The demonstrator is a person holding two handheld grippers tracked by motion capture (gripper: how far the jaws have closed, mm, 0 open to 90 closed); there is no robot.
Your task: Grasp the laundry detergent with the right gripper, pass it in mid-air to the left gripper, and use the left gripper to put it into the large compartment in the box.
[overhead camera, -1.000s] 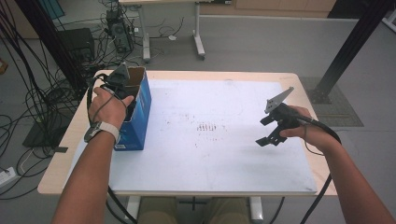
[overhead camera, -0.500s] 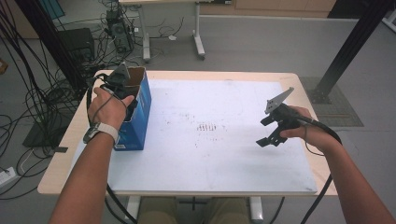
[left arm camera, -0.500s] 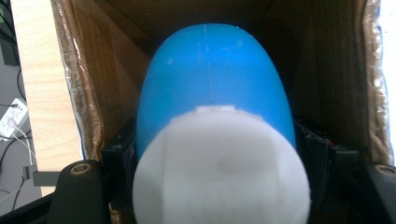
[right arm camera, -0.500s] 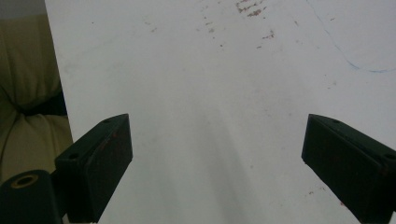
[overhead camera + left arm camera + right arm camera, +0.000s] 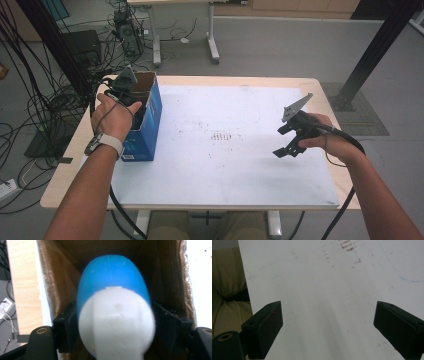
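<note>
A blue-and-white egg-shaped object [image 5: 113, 307] is clamped between the jaws of the left gripper [image 5: 125, 82], inside the open blue cardboard box [image 5: 150, 117] at the worktop's [image 5: 225, 175] left edge. Its long axis is seen running away from the camera, white end nearest, blue end pointing down into the box. The right gripper [image 5: 292, 132] is held well apart over the white sheet, jaws wide apart and empty. The left hand is plainly nearer.

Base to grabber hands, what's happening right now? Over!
Left gripper shut on blue-and-white object, inside the blue box. Right gripper open, empty, over the white tabletop. Nothing in the way.
</note>
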